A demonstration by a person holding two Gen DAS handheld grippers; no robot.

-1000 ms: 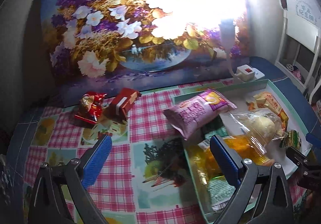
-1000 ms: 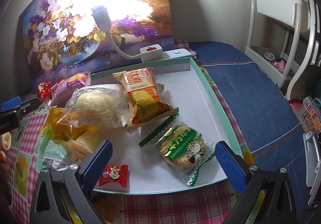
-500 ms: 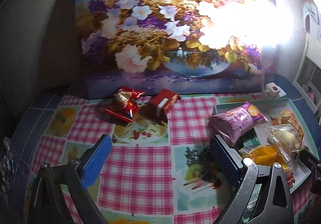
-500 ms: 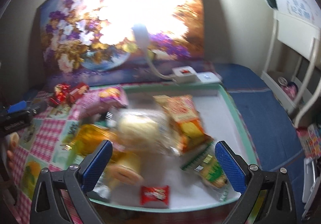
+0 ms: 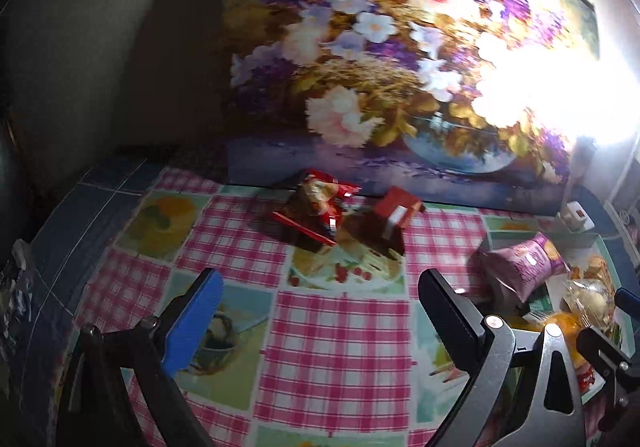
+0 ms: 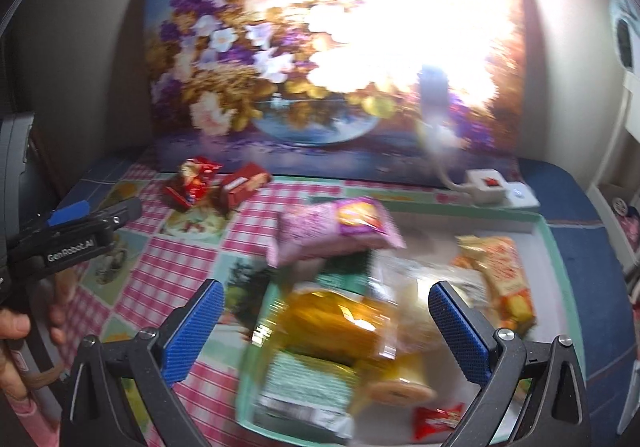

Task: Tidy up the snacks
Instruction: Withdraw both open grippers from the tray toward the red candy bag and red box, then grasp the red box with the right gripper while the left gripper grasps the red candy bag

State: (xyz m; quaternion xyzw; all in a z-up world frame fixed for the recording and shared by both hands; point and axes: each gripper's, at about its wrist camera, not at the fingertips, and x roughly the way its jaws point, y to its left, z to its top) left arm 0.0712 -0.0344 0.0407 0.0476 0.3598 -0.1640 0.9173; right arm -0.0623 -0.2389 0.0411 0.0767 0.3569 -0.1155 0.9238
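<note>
Both tongs gape wide with nothing between the pads: left gripper (image 5: 320, 321) hangs over the checked cloth (image 5: 340, 331), aimed at the two loose snacks at the back; right gripper (image 6: 326, 327) hangs over the near-left corner of the tray (image 6: 558, 267). Task things: most snacks already sit in the tray, piled at its left end, probably just dropped in from that side. Pink bag (image 6: 336, 229) rests across the tray's left rim, half out over the cloth. Below it a yellow pack (image 6: 332, 321), a green-white pack (image 6: 308, 387) and a clear-wrapped bun (image 6: 416, 299) overlap, blurred. Orange pack (image 6: 506, 279) lies further right, small red candy (image 6: 438, 423) at the near rim. Still outside: red wrapper (image 5: 316, 203) and red box (image 5: 396, 213), just beside each other, close to the flower painting (image 5: 380, 67) leaning on the wall. Judgement: the left one is lined up to fetch those two since they are on its side; wide jaws suit the crumpled wrapper. White power strip (image 6: 500, 189) sits behind the tray, with a lamp whose glare washes out part of the painting. A hand (image 6: 16, 327) holds the left tool's handle at the right view's edge.
</note>
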